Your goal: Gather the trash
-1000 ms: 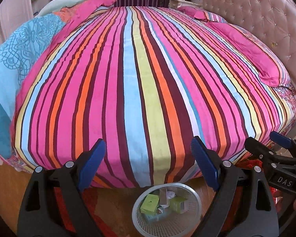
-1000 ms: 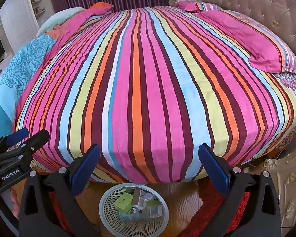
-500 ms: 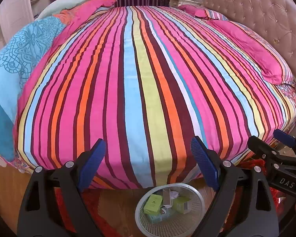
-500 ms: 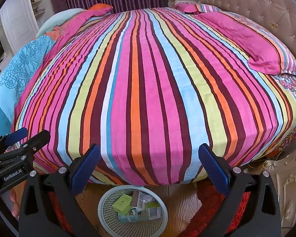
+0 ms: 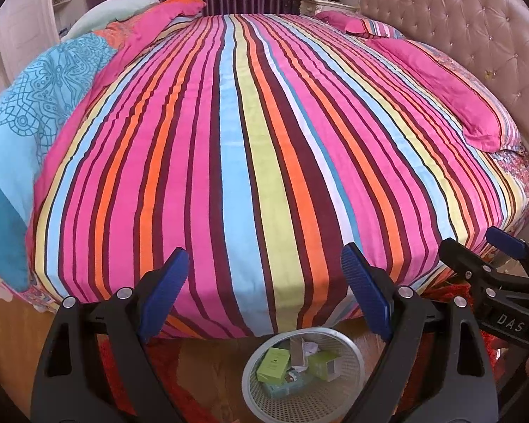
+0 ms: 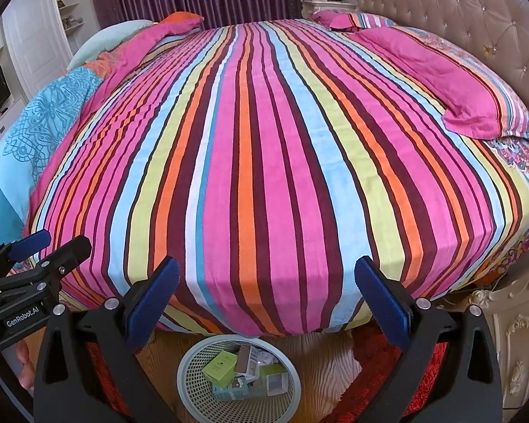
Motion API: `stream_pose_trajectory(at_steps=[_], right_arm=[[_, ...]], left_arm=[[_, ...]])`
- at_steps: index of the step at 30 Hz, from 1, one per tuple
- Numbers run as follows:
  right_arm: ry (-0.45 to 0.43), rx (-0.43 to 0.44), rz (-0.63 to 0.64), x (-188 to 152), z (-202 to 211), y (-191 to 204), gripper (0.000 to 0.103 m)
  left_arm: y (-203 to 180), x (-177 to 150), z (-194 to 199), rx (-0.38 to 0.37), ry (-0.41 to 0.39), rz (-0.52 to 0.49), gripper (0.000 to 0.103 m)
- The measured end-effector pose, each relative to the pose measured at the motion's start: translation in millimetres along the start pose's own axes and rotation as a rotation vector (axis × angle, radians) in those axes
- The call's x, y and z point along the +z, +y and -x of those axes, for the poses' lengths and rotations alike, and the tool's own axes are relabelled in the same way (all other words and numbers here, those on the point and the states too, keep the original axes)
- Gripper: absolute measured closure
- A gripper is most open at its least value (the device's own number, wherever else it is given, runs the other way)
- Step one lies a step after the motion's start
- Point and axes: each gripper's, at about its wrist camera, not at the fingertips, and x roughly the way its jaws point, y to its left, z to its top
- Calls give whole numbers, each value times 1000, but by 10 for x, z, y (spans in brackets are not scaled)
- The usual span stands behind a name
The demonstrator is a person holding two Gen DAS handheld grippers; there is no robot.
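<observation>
You're holding both grippers over the foot of the bed, and there below you sits the white perforated plastic waste basket [image 5: 301, 393] on the wooden floor, tucked just under the edge of the striped pink, orange and blue bedspread [image 5: 264, 148]. Your left gripper [image 5: 264, 290] has its blue-padded fingers [image 5: 165, 290] spread wide with nothing between them, and your right gripper [image 6: 266, 294] is just as wide and just as empty. The trash is already down in the basket: light green cartons [image 6: 219, 368], a pale teal box and some crumpled paper, piled loosely. The bedspread looks bare of litter from both views, so I'd judge the collecting is nearly or fully done. Here's the worry now: both grippers hang close together, so swing one inward and you could knock the other. Drop down carelessly and a finger could catch the basket's rim; it looks light, so it could well tip and spill those cartons across the floor. The hanging bedspread edge could also snag on a finger and drag. Check the red shaggy rug [image 6: 416, 387] beside the basket for strays you can't see from here.
</observation>
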Motion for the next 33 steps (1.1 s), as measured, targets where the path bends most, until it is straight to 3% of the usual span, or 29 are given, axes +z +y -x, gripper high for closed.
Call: stream_pose_trajectory(at_steps=[23,33], right_arm=[[-27,13,-4,4,125,-11,8],[-16,21,-15,-21,110,-28,8]], left_arm=[[-112,-9,150,31,-39,-57,17],[-57,2,189,57,-60,-31,17]])
